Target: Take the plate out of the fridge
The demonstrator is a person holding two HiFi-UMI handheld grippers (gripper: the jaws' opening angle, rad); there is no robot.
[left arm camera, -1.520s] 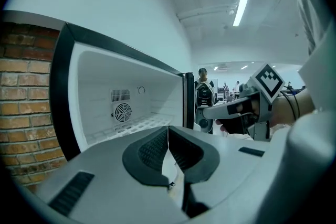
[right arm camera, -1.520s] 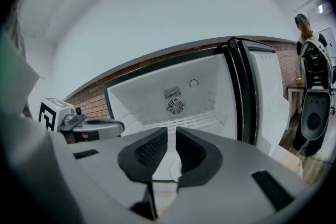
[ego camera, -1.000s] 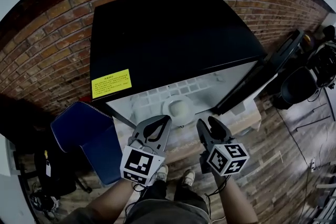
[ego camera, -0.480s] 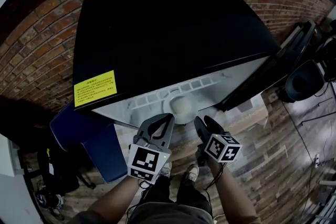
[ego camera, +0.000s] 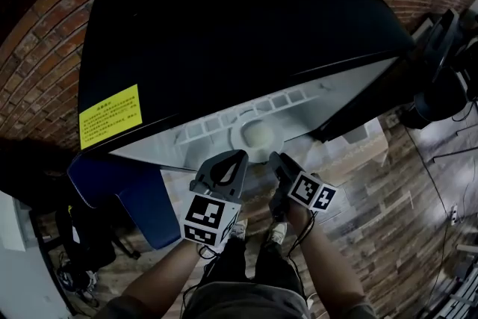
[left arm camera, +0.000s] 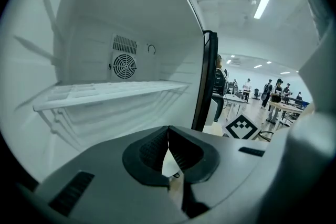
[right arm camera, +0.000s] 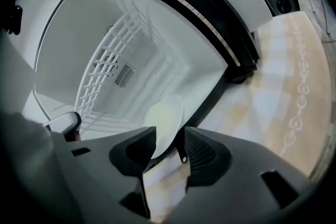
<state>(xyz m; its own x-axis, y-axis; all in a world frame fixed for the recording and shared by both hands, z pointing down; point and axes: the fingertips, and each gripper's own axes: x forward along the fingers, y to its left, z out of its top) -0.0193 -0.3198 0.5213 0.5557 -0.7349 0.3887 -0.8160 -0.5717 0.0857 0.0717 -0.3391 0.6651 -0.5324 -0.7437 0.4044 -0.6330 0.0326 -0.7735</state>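
Note:
A pale round plate (ego camera: 258, 137) lies on the white floor of the open black fridge (ego camera: 224, 26), close to the front edge. My right gripper (ego camera: 275, 158) reaches the opening just right of the plate. In the right gripper view the right gripper (right arm camera: 170, 134) is open, and the plate (right arm camera: 165, 115) shows in the gap between its jaws, its near rim at the left pad; no grip shows. My left gripper (ego camera: 239, 155) hovers beside it at the plate's left. Seen in its own view, the left gripper (left arm camera: 168, 132) is shut on nothing and points into the fridge.
A white shelf (left arm camera: 105, 93) crosses the fridge above the plate, with a fan grille (left arm camera: 125, 65) on the back wall. The black door (ego camera: 373, 97) stands open at the right. A blue seat (ego camera: 119, 187) sits at the lower left. The brick wall (ego camera: 45, 63) is behind the fridge.
Both grippers have moved forward toward the fridge opening, and the right one's tips now reach the plate's edge. The fridge fills more of the head view.

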